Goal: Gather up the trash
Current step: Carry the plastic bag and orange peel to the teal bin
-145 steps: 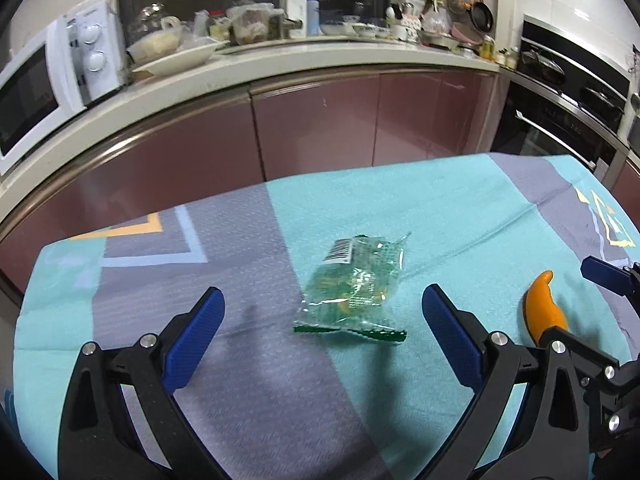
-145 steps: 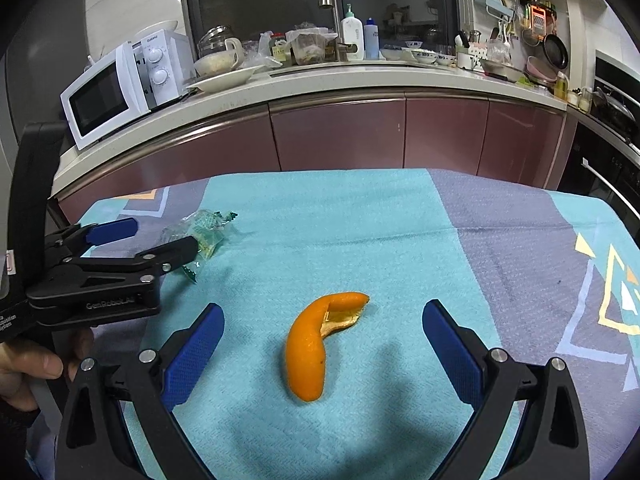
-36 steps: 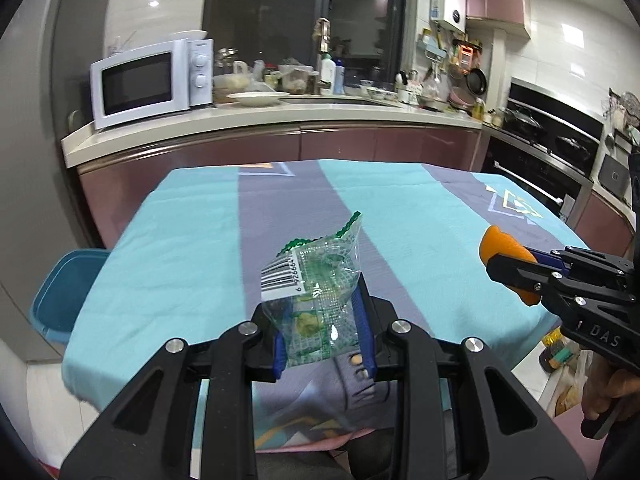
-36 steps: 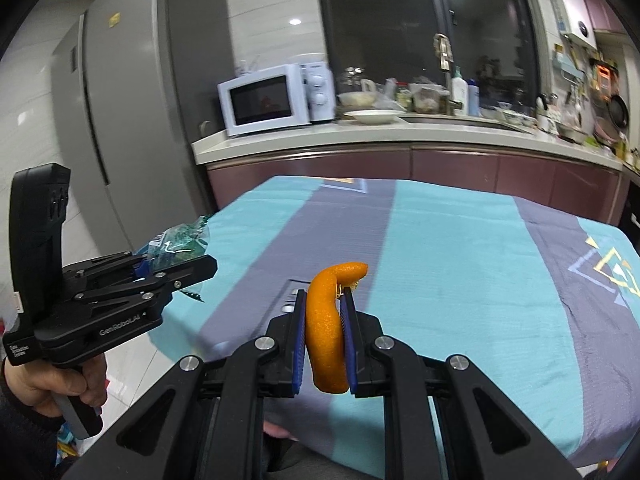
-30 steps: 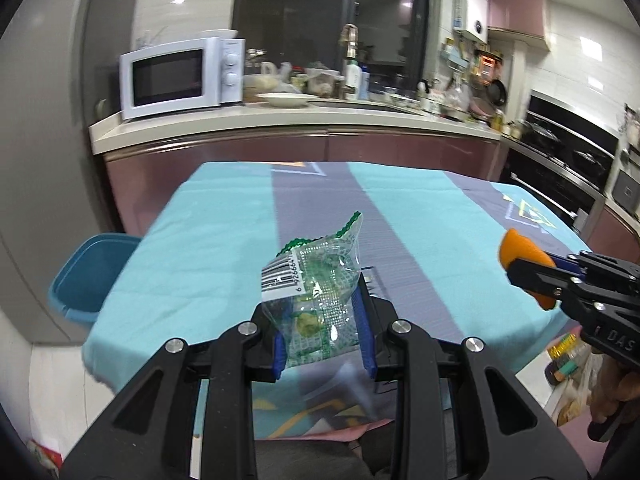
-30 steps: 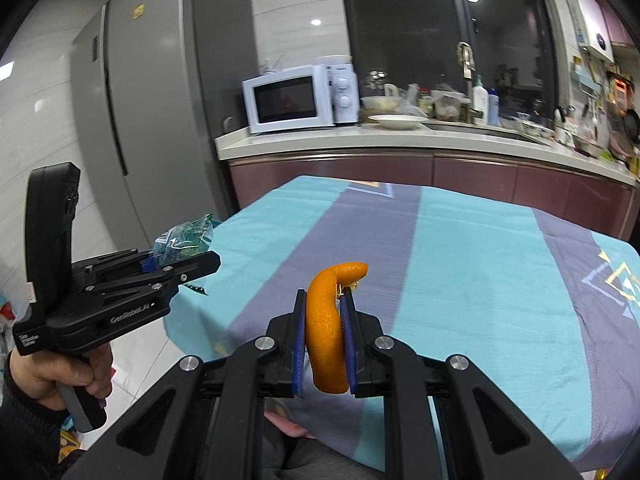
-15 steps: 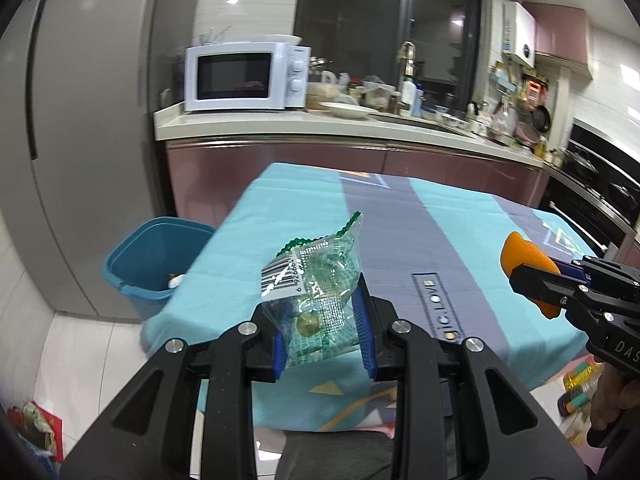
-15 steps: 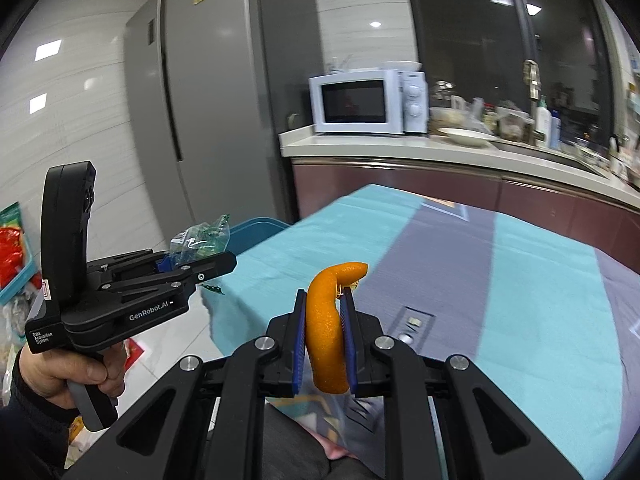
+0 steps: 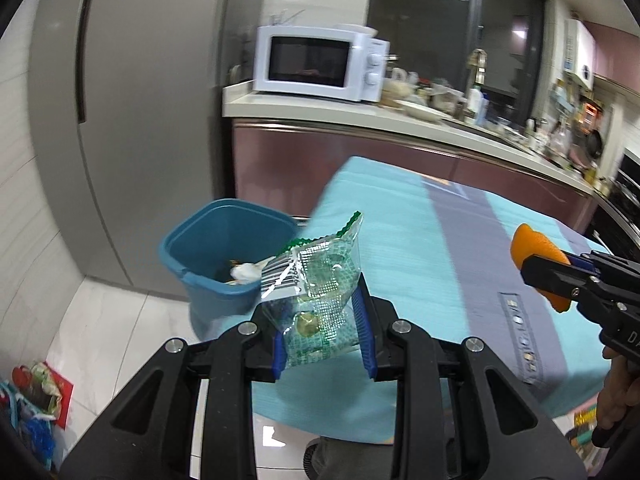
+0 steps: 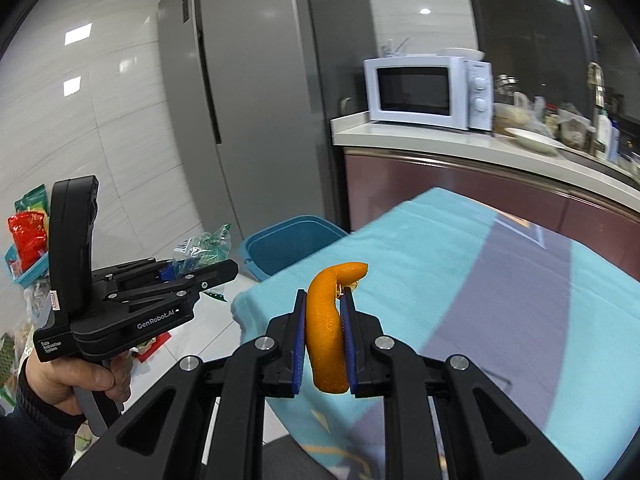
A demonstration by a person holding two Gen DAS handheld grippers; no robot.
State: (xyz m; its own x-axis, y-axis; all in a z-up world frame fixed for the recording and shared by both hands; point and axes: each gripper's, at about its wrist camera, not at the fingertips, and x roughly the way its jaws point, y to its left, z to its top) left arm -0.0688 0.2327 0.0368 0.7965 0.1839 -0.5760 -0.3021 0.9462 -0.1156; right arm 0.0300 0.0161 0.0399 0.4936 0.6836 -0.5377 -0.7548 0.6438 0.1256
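The left gripper (image 9: 322,330) is pinching a crinkled clear-and-green plastic wrapper (image 9: 316,294); the right gripper (image 10: 324,346) is squeezing a curved orange peel (image 10: 329,328). Both pieces are gathered but not yet dropped into the blue plastic bin (image 9: 192,240) waiting at ten o'clock.

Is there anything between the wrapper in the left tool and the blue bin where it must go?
Nothing visible. The wrapper is held up in the left tool, and the bin stands open on the floor beyond it, beside the table corner.
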